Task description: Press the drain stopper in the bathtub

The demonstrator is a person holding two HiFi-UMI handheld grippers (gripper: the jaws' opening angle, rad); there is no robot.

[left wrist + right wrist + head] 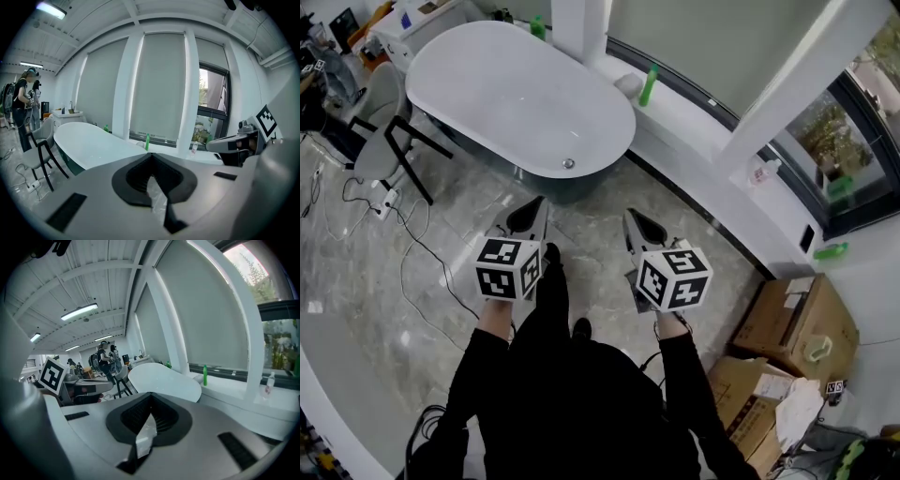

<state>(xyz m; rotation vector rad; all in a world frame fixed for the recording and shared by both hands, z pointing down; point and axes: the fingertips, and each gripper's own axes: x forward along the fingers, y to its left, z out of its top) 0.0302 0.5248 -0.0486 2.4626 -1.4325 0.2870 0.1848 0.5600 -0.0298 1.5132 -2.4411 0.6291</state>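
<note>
You stand well back from the tub point(487, 84), so the stopper point(569, 163) is out of reach. It is a small metal disc in the tub's floor, at the end nearest you. You hold both grippers level at your waist, pointed toward the tub, which looks like a carrying pose rather than a working one. The left gripper point(530, 217) has its jaws together on nothing, and the right gripper point(642, 228) is the same, tips meeting and empty. Closed tips suit a push, I judge, but you need to step closer first.

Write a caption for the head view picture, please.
Person facing a white bathtub, left gripper and right gripper both shut, drain stopper ahead.
</note>
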